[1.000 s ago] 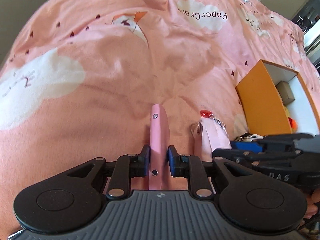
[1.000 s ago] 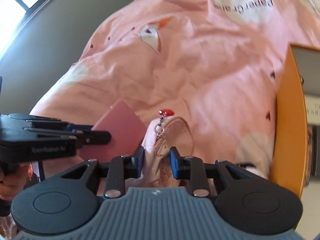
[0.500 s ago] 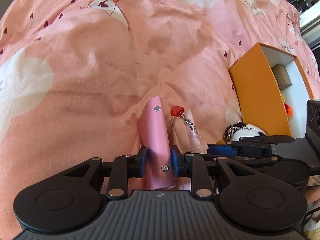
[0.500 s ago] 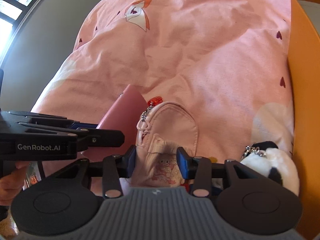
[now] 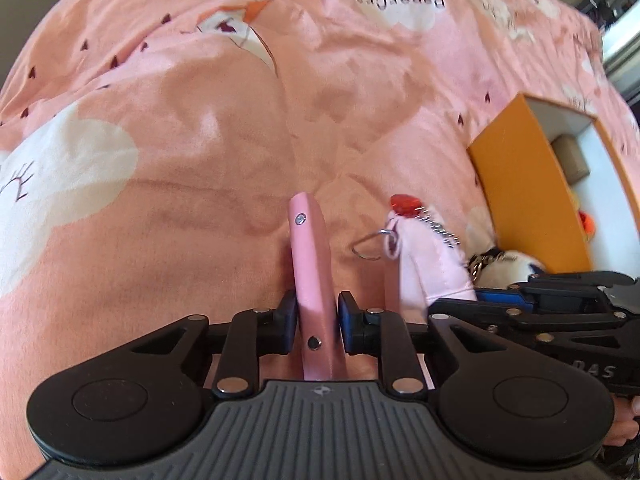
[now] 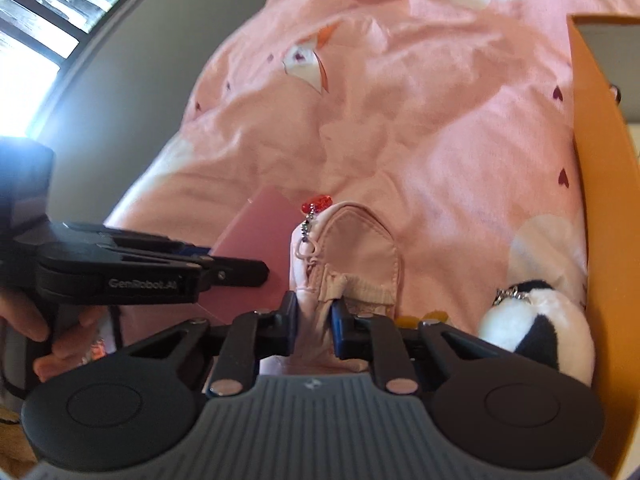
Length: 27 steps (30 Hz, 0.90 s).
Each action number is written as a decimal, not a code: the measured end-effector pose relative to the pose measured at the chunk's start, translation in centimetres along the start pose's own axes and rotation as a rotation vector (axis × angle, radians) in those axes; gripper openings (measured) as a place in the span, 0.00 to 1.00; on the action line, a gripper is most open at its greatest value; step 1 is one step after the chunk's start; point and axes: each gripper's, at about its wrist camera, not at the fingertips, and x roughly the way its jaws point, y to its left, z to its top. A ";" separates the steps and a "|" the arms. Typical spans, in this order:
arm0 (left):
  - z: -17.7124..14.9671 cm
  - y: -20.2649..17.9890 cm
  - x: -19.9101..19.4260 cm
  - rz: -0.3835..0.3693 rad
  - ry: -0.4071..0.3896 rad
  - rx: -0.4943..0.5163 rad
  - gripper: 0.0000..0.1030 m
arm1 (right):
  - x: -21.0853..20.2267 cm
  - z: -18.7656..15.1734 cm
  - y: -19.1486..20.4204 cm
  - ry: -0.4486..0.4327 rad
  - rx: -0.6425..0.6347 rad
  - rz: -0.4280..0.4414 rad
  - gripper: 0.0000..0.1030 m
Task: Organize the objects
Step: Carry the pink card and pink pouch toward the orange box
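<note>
Showing only rightward: panda plush

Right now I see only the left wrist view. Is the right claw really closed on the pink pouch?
Observer: Yes. The right claw is shut on the pouch, near its gathered front pocket.
Operator: The case in my left claw shows me only a thin edge.
Observer: The right wrist view shows its face: broad, flat and plain pink.
</note>
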 end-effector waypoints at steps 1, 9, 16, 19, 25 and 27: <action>-0.1 -0.2 -0.7 -0.001 -0.028 -0.001 0.21 | -0.8 0.1 0.2 -0.021 -0.008 0.007 0.17; -1.3 -4.8 -8.0 -0.146 -0.244 0.018 0.19 | -10.6 0.3 1.7 -0.201 -0.102 0.022 0.16; -2.3 -12.5 -10.1 -0.342 -0.359 0.027 0.19 | -19.4 -1.2 -0.6 -0.304 -0.093 -0.094 0.16; -3.1 -15.6 -8.8 -0.433 -0.346 0.006 0.19 | -21.7 -2.4 -2.8 -0.306 -0.060 -0.161 0.17; -4.7 -20.5 -4.3 -0.402 -0.273 0.029 0.19 | -23.1 -5.4 -7.0 -0.255 0.001 -0.249 0.16; -5.6 -21.7 -2.8 -0.335 -0.242 0.073 0.19 | -22.9 -6.2 -8.6 -0.235 0.031 -0.266 0.17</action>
